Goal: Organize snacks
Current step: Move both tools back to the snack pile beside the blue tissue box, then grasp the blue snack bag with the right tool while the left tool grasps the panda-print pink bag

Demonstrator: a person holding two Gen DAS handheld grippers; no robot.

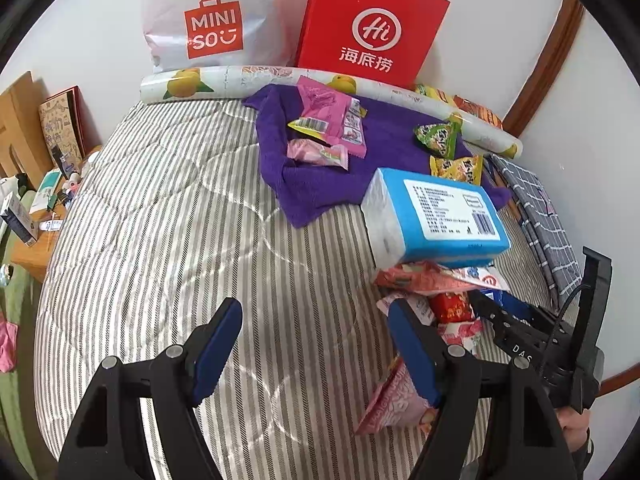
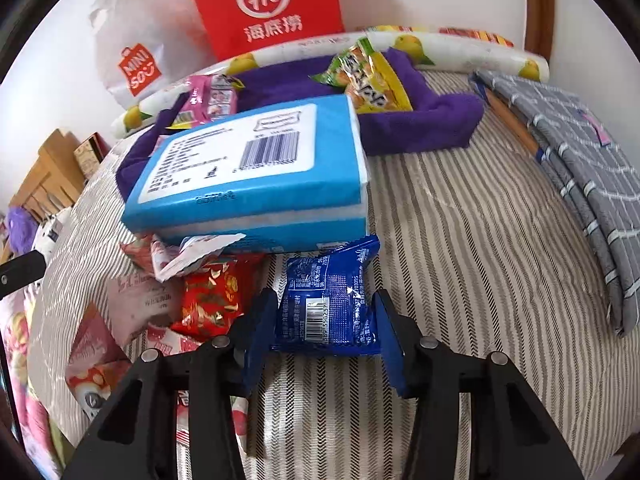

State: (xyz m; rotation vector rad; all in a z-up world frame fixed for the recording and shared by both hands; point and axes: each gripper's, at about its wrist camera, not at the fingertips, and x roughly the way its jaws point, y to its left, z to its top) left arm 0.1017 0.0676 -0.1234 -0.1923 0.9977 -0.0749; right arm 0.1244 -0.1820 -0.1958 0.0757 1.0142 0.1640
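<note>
Left tongs [image 1: 316, 352]: spread wide, empty, hovering over bare striped bed [image 1: 160, 240], waiting its turn.
Snack heap [image 2: 200, 300]: spilling from under the tissue pack [image 2: 248, 176].
Right tongs [image 2: 326, 320]: straddling the blue packet [image 2: 328, 304]; pads at its edges, grip not certain.
Purple towel [image 1: 320, 184]: sorted snacks gathered here, likely the packet's destination.

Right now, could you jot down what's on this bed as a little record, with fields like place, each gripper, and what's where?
place: striped quilt on a bed
left gripper: open, holding nothing, over bare quilt
right gripper: open, fingers on either side of the blue snack packet, contact unclear
tissue pack: blue and white, resting on a pile of snacks
purple towel: pink, green and yellow snacks lying on it
backdrop: red paper bag and white Miniso bag against the wall
</note>
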